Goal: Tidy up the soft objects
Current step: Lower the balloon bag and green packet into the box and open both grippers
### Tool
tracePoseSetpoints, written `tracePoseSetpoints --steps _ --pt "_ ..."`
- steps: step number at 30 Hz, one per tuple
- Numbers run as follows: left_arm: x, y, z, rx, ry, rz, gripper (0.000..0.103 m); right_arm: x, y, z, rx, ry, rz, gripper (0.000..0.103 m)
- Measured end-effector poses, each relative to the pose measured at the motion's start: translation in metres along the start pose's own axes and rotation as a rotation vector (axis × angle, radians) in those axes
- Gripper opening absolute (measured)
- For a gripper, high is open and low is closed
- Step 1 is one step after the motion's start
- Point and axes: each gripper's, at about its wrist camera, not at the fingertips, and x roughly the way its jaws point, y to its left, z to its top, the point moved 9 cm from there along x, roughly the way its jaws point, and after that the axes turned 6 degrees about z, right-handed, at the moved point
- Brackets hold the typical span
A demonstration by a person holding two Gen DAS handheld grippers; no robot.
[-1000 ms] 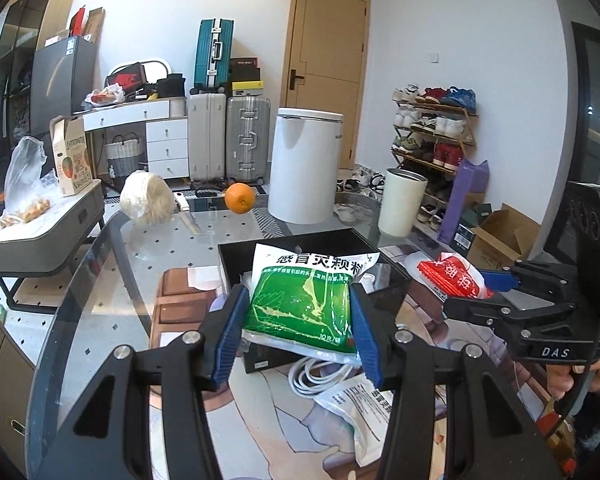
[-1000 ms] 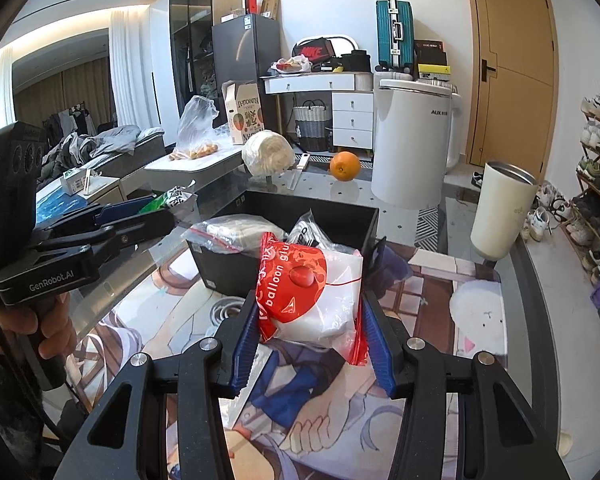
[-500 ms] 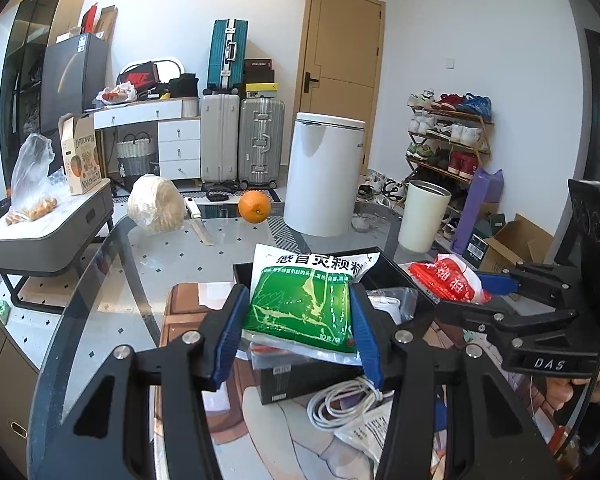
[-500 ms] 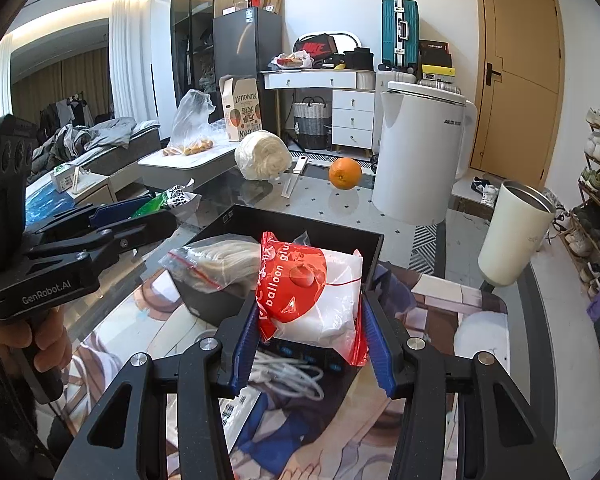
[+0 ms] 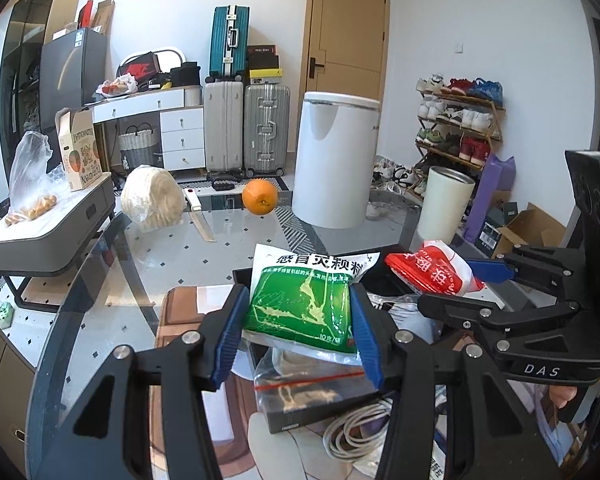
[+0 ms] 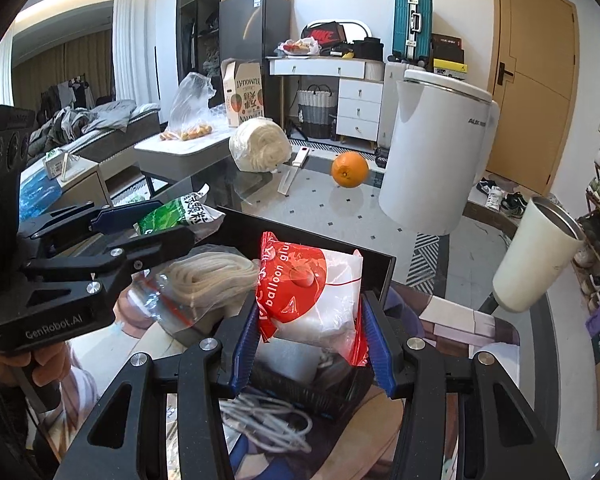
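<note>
Reading "balloon glue" in white letters, the red-and-white plastic packet point(image 6: 312, 296) sits pinched between the blue pads of the right gripper point(image 6: 310, 344), whose jaws are closed partway onto its lower sides, holding it above the near wall of the black rectangular box point(image 6: 376, 268). The left gripper point(image 5: 298, 332) likewise clamps a green-and-white plastic pouch point(image 5: 304, 304) with bold black Chinese characters across its top band and small print "10" near its bottom edge; the pouch hangs over the box's left part. Seen from the right wrist, the left tool's body bears "GenRobot.AI", and from the left wrist the right tool's body reads "DAS". Inside the box lies a clear zip bag with a red seal strip point(image 6: 204, 280) holding a bundle of pale cord, directly under the green pouch and just left of the red packet. A coil of white cable point(image 6: 268, 420) rests on the printed mat at the glass table's point(image 5: 100, 280) near edge, touching the box's front. Toward the far edge stand a round orange fruit point(image 5: 260, 197), a white bundle of noodle-like strands point(image 5: 152, 199) and a tall white cylindrical appliance point(image 6: 432, 160) marked "AUX"
</note>
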Motion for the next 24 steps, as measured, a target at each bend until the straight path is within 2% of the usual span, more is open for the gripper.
tracePoseSetpoints --steps 24 --pt "0.048 -0.012 -0.005 0.081 0.08 -0.014 0.05 0.058 -0.009 0.006 -0.078 0.147 -0.025 0.048"
